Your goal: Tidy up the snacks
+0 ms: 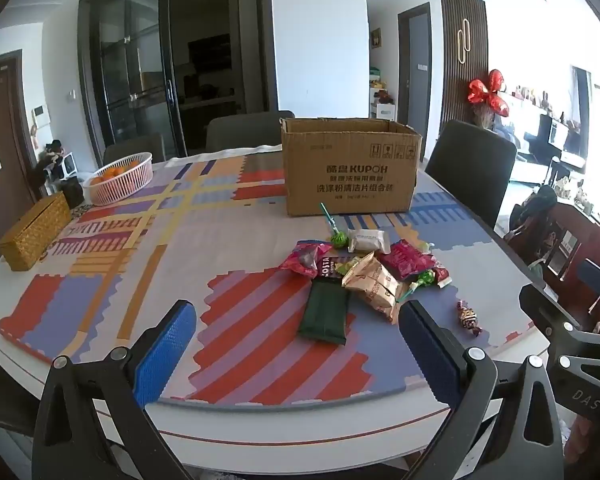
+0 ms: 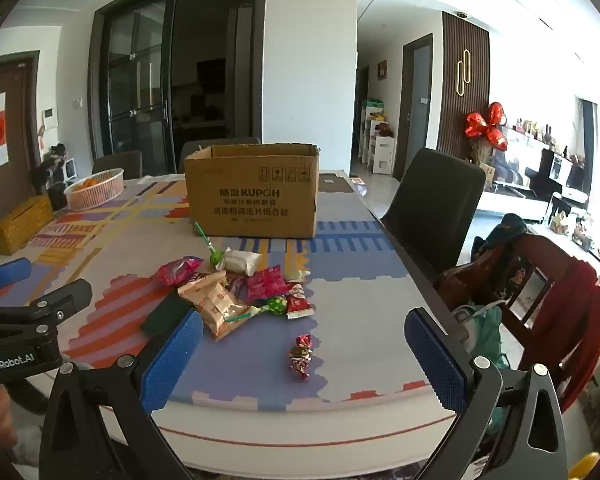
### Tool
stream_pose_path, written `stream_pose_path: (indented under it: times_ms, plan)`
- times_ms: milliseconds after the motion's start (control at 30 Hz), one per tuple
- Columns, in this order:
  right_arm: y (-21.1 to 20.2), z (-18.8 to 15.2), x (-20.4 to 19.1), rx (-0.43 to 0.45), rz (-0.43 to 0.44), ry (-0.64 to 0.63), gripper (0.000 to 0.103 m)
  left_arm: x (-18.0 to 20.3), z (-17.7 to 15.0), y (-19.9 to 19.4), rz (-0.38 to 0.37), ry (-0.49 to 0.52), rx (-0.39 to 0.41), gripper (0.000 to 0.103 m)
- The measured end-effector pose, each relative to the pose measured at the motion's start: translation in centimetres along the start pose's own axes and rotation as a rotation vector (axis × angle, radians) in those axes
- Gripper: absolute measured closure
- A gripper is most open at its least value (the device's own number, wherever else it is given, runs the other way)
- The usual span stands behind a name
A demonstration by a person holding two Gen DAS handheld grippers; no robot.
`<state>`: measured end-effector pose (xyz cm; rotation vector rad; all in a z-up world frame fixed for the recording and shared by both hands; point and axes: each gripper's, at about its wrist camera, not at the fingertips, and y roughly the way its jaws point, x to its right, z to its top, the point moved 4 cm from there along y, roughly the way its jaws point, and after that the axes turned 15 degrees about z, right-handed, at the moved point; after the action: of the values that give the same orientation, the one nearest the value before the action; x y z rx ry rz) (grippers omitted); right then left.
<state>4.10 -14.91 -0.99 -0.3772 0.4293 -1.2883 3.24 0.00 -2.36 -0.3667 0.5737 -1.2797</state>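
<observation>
- We see the left claw (image 1: 296,334) spread wide over the near edge of the worktop (image 1: 260,432), nothing between its blue pads – the dark green packet (image 1: 324,312) lies just ahead of it, between the lines of its two fingers.
- Our right claw (image 2: 304,344) is likewise spread and empty; the lone red wrapped candy (image 2: 301,356) lies on the mat ahead of it, roughly midway between the fingers but not touched.
- The snack pile (image 1: 364,268) sits further in, between the claws and the cardboard box (image 1: 350,166), which stands open-topped behind it.
- Counted in the pile: two magenta packets, one on each side; one tan packet (image 2: 216,304); one white packet (image 2: 242,261); one small red-and-white sachet (image 2: 298,302); at least two green lollipops – one with its stick pointing at the box, one at the pile's near side.
- One box, one wrapped candy set apart from the pile, one dark green packet at the pile's near-left edge.
- At the far left stand one basket of oranges (image 1: 120,178) and one woven yellow box (image 1: 34,230).
</observation>
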Motion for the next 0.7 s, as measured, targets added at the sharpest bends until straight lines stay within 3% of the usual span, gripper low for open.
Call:
stream_pose_path:
  times_ms: [700]
  plan:
    - [0.0, 0.0, -0.2, -0.007, 0.001, 0.002, 0.001, -0.4, 0.5, -0.4, -0.005, -0.026, 0.034, 0.0]
